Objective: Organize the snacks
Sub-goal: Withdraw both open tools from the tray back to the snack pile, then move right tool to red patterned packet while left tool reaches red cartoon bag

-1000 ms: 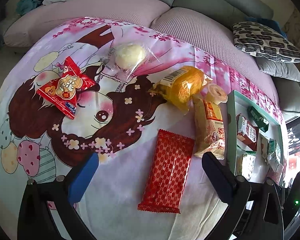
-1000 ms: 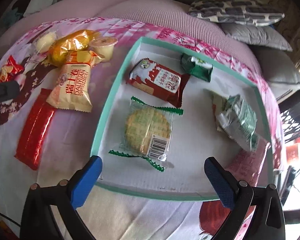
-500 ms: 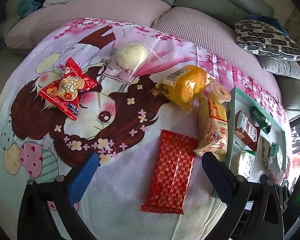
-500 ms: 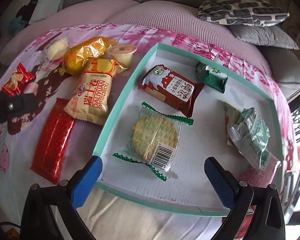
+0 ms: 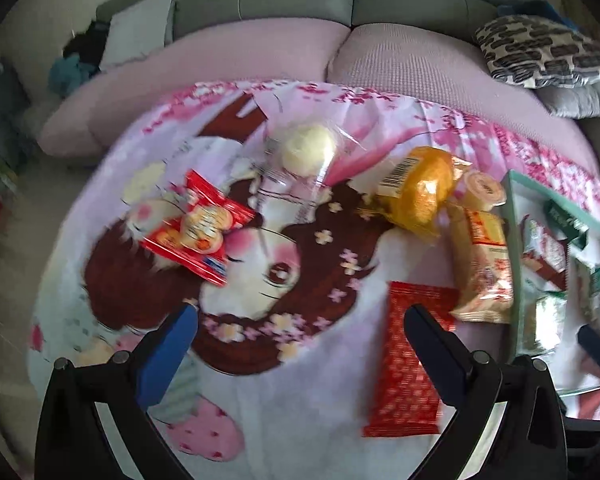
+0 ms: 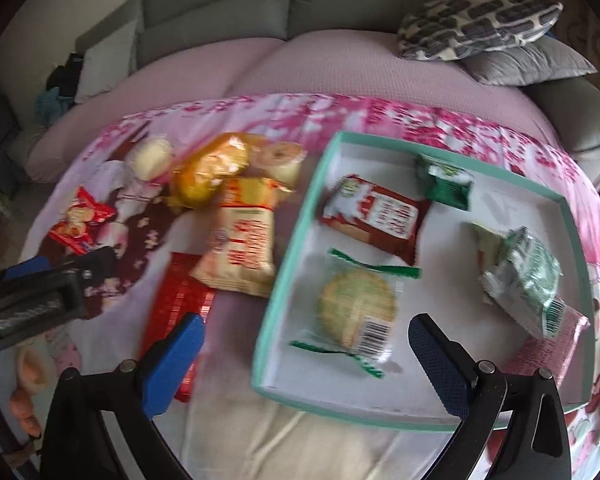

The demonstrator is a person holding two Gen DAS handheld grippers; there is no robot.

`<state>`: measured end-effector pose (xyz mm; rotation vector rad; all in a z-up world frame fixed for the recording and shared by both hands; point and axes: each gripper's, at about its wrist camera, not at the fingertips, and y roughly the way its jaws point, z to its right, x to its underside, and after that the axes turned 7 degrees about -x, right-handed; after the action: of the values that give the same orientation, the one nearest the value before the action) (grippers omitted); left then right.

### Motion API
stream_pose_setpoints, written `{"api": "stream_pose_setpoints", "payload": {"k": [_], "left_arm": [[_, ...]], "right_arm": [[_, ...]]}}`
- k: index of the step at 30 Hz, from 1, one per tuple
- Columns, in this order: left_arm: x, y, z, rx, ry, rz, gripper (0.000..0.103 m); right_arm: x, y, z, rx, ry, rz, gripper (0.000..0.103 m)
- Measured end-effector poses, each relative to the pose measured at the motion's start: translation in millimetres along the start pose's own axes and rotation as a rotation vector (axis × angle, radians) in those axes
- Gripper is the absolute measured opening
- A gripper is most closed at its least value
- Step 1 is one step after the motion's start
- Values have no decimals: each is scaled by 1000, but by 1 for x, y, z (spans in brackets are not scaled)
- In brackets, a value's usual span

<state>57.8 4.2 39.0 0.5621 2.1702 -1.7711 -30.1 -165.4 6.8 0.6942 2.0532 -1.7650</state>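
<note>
Snacks are lying in two groups: several are already sitting in the teal tray (image 6: 288, 248), and six are waiting loose on the cartoon blanket (image 5: 300, 432). I am swinging both tongs leftward, and the views are smearing with it. Compared with a second ago, the tray is sliding out to the far right of my left tongs (image 5: 300, 354), while the red patterned packet (image 5: 410, 364), which was lying between the fingers, is now passing under the right fingertip (image 5: 428, 332). Ahead and left of those tongs the small red snack bag (image 5: 198, 232) is coming nearer the centre, so I judge it may be the next pick, though that is only my guess. My right tongs (image 6: 304, 354) are drifting off the tray too, now straddling its left wall, with the round cracker pack (image 6: 354, 312) just ahead. Both tongs are gaping wide and carrying nothing.
</note>
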Motion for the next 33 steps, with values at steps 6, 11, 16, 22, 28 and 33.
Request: {"api": "stream_pose_setpoints", "payload": {"k": [6,11,16,22,28,33], "left_arm": [[-2,3,-19,-47,-10,4,103],[-2,10,-36,-69,-50,-10,103],[-1,20,-51,-91,-84,-36,103],[0,32,-61,-90,-99,-69,102],[-1,38,-69,-81,-121,-87,103],[-2,40,-77,-80,-149,-96,102]], "right_arm": [[3,-1,-23,-47,-30,12,103],[4,8,-34,-60,-29,-4,103],[7,17,-46,-67,-35,-27,103],[8,30,-59,-69,-44,-52,103],[10,39,-70,-19,-68,-68,103],[10,37,-71,-8,-66,-62,103]]}}
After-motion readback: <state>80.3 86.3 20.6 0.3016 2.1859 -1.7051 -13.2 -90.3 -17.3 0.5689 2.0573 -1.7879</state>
